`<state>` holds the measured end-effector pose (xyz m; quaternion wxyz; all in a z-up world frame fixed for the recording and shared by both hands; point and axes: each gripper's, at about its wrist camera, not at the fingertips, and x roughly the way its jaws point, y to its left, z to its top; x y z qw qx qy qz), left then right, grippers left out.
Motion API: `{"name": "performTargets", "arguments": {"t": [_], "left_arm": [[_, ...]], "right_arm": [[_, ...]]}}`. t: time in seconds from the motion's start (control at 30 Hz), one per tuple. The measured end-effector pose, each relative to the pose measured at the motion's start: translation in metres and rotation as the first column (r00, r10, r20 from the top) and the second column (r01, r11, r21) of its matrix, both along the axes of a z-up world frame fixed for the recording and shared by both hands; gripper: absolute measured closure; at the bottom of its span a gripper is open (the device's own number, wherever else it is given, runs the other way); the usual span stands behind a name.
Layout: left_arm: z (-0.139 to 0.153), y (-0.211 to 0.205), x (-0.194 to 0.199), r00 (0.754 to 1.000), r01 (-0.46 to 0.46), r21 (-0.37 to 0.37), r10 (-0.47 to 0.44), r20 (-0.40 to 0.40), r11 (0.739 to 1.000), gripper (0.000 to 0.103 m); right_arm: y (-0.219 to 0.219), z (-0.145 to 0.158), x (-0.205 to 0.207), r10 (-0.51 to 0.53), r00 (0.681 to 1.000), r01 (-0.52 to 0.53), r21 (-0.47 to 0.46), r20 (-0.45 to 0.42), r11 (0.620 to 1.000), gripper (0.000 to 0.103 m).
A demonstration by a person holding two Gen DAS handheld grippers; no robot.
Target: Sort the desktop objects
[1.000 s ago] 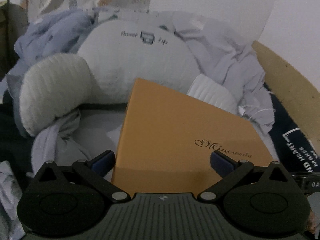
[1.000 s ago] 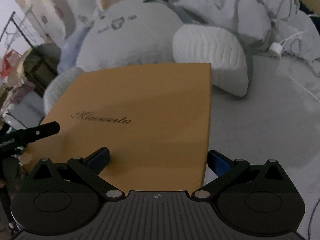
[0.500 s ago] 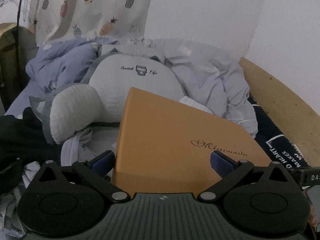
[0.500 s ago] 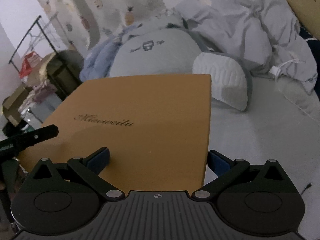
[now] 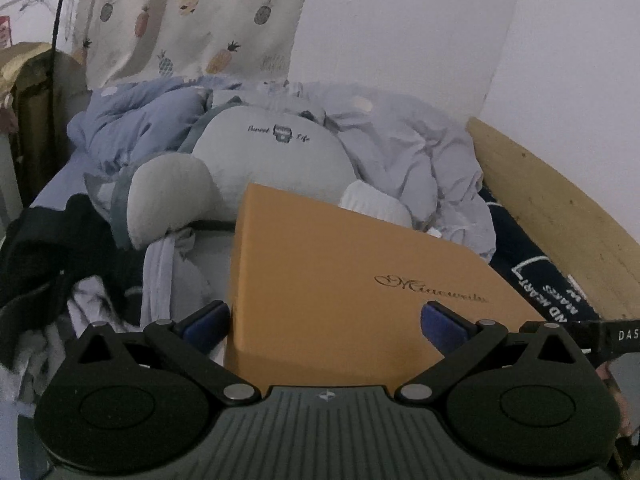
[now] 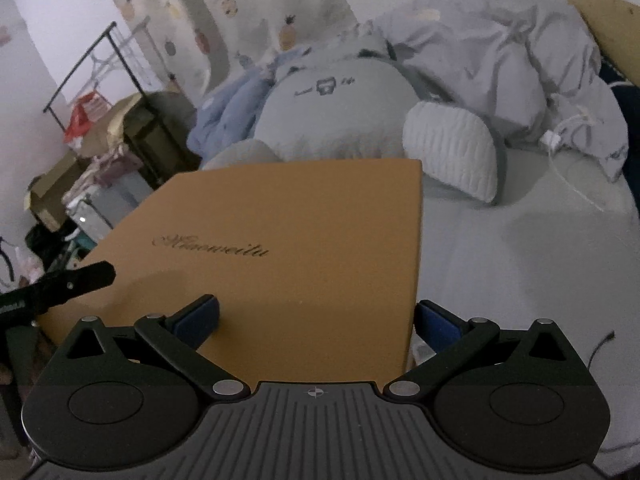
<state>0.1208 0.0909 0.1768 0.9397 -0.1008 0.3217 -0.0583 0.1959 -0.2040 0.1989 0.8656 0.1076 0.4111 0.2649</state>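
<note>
you carry the orange box (image 5: 340,280) between both tools; left gripper (image 5: 326,322) and right gripper (image 6: 316,318) each clamp an opposite side edge; uneven lift could tip it onto the bed (image 6: 520,260).

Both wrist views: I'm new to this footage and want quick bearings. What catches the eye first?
An orange box with script lettering fills the middle of both views, a gripper at each end of it: left gripper, right gripper. Behind it a grey plush cushion lies among a rumpled duvet on a bed.
</note>
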Motion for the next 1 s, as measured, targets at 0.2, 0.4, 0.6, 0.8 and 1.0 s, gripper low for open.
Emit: {"name": "performTargets", "arguments": {"t": [0.2,0.4,0.6,0.8,1.0], "left_arm": [[-0.020,0.005,-0.033,1.000,-0.002,-0.019,0.002,-0.021,1.000,0.000],[-0.045,0.014,-0.060,0.999,-0.016,-0.026,0.014,-0.045,1.000,0.000],[-0.071,0.025,-0.074,0.998,-0.034,-0.037,0.032,-0.055,0.999,0.000],[-0.099,0.024,-0.083,0.998,-0.035,-0.026,0.034,-0.048,0.999,0.000],[-0.139,0.023,-0.078,0.996,-0.034,-0.028,0.032,-0.081,0.999,0.000]], "right_arm": [[0.005,-0.014,-0.038,0.015,1.000,-0.015,-0.024,-0.001,1.000,0.000],[0.016,-0.036,-0.067,0.033,0.999,-0.033,-0.045,-0.012,0.998,0.000],[0.030,-0.062,-0.084,0.051,0.999,-0.052,-0.061,-0.016,0.997,0.000],[0.039,-0.083,-0.097,0.049,0.998,-0.045,-0.091,0.044,0.995,0.000],[0.039,-0.125,-0.091,0.038,0.999,-0.038,-0.107,0.005,0.994,0.000]]}}
